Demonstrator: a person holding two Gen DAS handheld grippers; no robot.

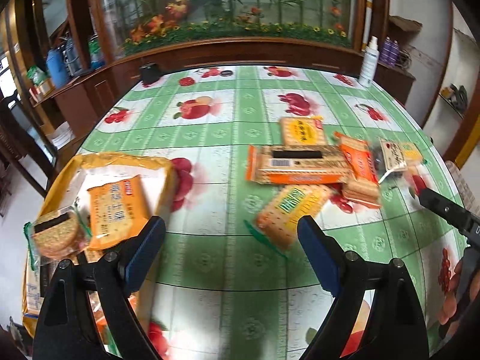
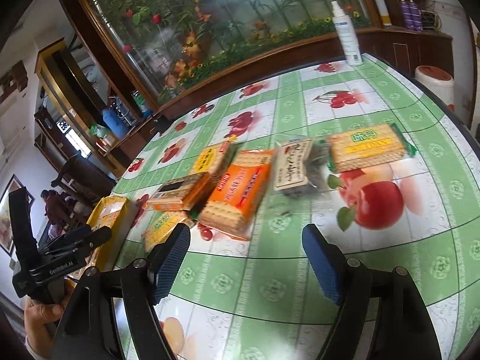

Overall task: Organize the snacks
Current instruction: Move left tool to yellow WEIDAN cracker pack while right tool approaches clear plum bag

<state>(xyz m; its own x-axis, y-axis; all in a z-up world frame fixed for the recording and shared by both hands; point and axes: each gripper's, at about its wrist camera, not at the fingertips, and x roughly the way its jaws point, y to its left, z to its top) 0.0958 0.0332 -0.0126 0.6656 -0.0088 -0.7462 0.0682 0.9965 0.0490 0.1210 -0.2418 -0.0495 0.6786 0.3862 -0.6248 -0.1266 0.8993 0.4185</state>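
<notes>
Nearest to me, the left gripper [image 1: 231, 234] hangs low over the table [image 1: 210, 138] with its blue-padded fingers [image 1: 147, 249] spread wide and nothing between them. Just beyond its left finger sits a yellow tray [image 1: 126, 162] at the table's near-left edge. Inside it lie an orange cracker packet [image 1: 118, 210] and a clear-wrapped round sandwich biscuit pack [image 1: 55, 232], which leans against the orange one; more packets lie further down in the tray, too hidden to make out.

The right gripper [image 2: 246, 258] also stands wide open and empty, hovering above the green fruit-print cloth. Ahead of it the loose snacks are scattered in a rough cluster. A big orange cracker pack [image 2: 237, 192] lies closest, tilted, with its near end just past the left pad. To its left, a flatter orange box with a dark strip [image 2: 180, 193] touches it, and a yellow-labelled cracker pack [image 2: 163, 228] lies in front of that one, by the gripper's left finger. Behind them rests another yellow-fronted biscuit pack [image 2: 213, 159]. To the right sits a clear packet with a cream label [image 2: 292, 165], and beyond it, apart from the heap, a cracker pack with a green and yellow label [image 2: 367, 147].

A white spray bottle [image 2: 345, 30] stands upright at the far edge of the table.
</notes>
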